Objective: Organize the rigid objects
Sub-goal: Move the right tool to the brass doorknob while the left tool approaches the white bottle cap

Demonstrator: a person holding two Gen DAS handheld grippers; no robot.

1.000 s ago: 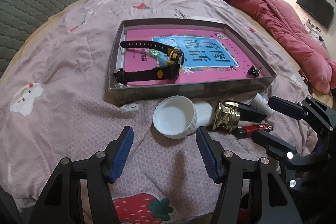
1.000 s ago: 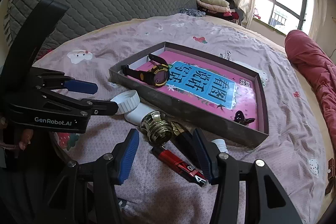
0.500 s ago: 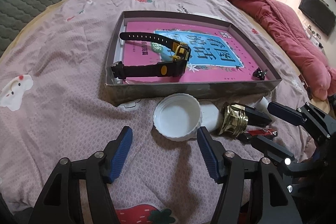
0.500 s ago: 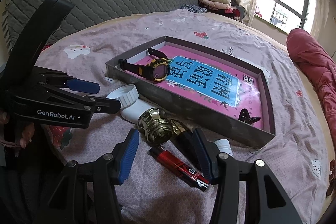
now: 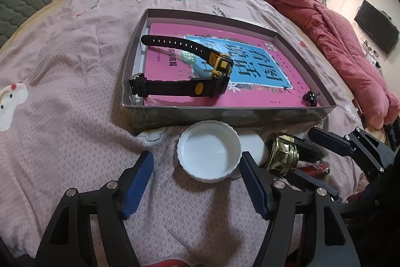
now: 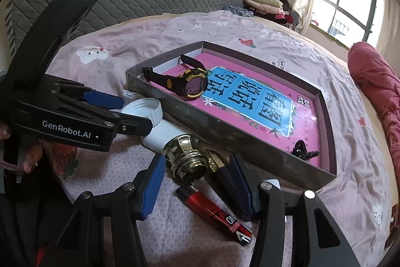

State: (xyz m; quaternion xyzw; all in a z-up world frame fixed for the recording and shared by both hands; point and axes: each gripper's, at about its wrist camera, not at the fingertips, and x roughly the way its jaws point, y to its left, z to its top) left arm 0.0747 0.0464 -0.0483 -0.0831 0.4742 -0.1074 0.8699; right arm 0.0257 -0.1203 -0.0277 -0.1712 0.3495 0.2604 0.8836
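Left gripper [image 5: 197,182] jaws opening, nothing gripped, white cap [image 5: 208,151] just ahead of its pads against the tray [image 5: 225,114] front wall; right gripper [image 6: 197,182] released, straddling gold knob [image 6: 186,158] beside that wall; watch [image 5: 190,71] inside tray.

"GenRobot.AI" stands on the left claw [image 6: 120,114]; "看图说话" on the book [image 6: 252,101].

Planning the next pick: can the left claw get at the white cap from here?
Probably yes. The left claw is opening just short of the white cap, nothing between them; the gold knob sits close beside its right finger.
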